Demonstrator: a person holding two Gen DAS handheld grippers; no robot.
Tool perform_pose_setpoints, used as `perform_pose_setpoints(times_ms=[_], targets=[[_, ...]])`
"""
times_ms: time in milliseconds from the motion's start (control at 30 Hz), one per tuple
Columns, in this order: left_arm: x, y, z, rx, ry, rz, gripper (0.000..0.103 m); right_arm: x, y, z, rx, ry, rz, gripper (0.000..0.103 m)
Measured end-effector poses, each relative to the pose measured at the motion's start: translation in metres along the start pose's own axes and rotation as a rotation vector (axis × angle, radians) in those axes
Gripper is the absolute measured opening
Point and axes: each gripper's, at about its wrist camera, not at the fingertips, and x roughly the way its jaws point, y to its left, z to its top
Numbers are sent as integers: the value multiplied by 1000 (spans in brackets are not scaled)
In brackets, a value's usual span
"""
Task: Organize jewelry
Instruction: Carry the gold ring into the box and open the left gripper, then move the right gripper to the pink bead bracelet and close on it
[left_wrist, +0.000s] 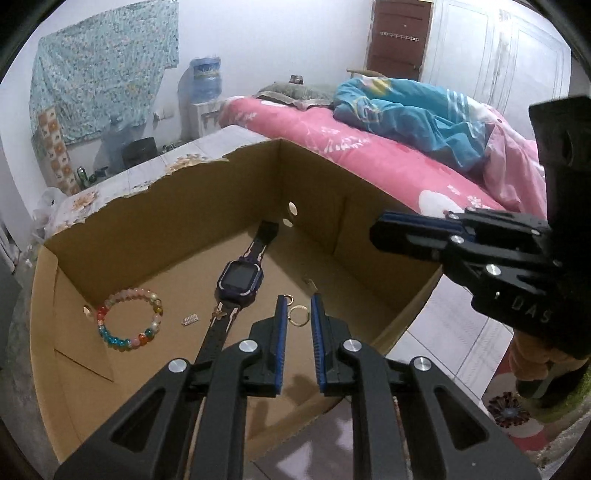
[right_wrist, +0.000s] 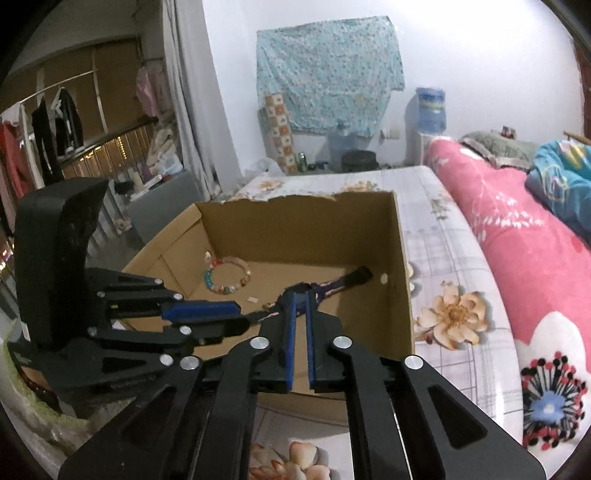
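Right gripper (right_wrist: 300, 295) hides the watch (right_wrist: 332, 284) face.

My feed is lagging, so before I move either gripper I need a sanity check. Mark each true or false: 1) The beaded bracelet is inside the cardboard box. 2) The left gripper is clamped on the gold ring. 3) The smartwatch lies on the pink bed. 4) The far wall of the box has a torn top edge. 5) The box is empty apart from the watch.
1) True: the beaded bracelet lies on the floor of the cardboard box.
2) False: the left gripper is open, the gold ring lying loose between its fingers.
3) False: the smartwatch lies in the box.
4) True.
5) False: bracelet, ring and a small silver charm are there too.
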Motion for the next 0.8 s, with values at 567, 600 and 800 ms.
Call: perform_pose_setpoints(times_ms=[567, 600, 800], targets=[[-83, 6, -24, -60, -148, 38, 60, -76, 4, -6, 72, -111, -49, 34], [-94, 10, -29, -76, -163, 47, 63, -83, 9, -8, 72, -117, -52, 36], [-148, 39, -73, -167, -222, 107, 80, -104, 41, -26, 60, -118, -49, 46]])
